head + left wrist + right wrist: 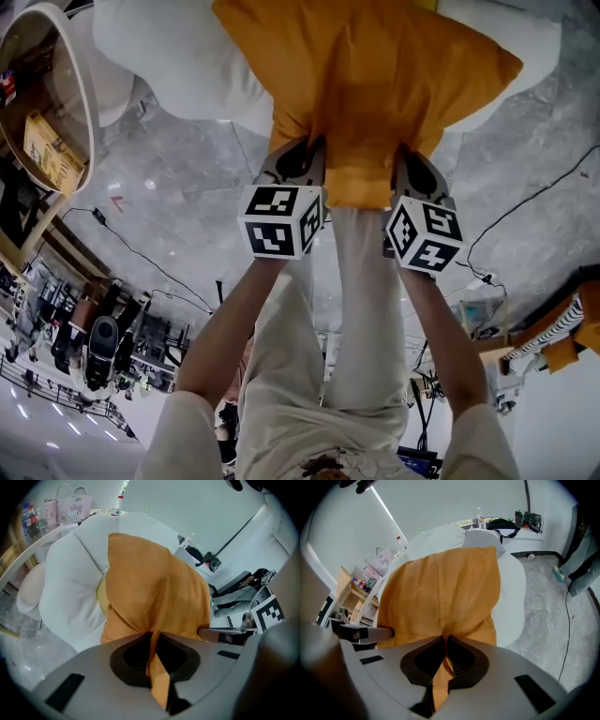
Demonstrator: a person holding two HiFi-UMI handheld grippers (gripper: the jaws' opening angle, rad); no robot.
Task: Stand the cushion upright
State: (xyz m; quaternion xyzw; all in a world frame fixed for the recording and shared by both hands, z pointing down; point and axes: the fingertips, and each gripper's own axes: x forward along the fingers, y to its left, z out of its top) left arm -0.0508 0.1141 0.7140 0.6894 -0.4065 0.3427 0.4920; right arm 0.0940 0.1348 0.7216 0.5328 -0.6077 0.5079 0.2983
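The orange cushion (366, 84) lies against a white padded seat (178, 56), its far part spread over the white padding and its near edge past the seat's front, above the grey floor (169, 178). That near edge is pinched at two spots, one toward each corner. The left gripper (152, 637) has its jaws closed narrow on a fold of the orange cloth, which is drawn into a crease between the pads and runs down through the gap. The right gripper (444, 641) grips in the same way, its jaws nearly together with a strip of cloth clamped between them. Both grippers point down and forward into the cushion, side by side but apart, with the cushion's edge stretched between them. In the head view the left marker cube (281, 220) and the right marker cube (424, 232) sit just below the cushion's edge, and the person's bare forearms run back from them on either side of light trousers (328, 328). A black cable (131, 248) trails over the floor to the left. The right gripper view shows a wooden shelf (351, 592) beside the seat.
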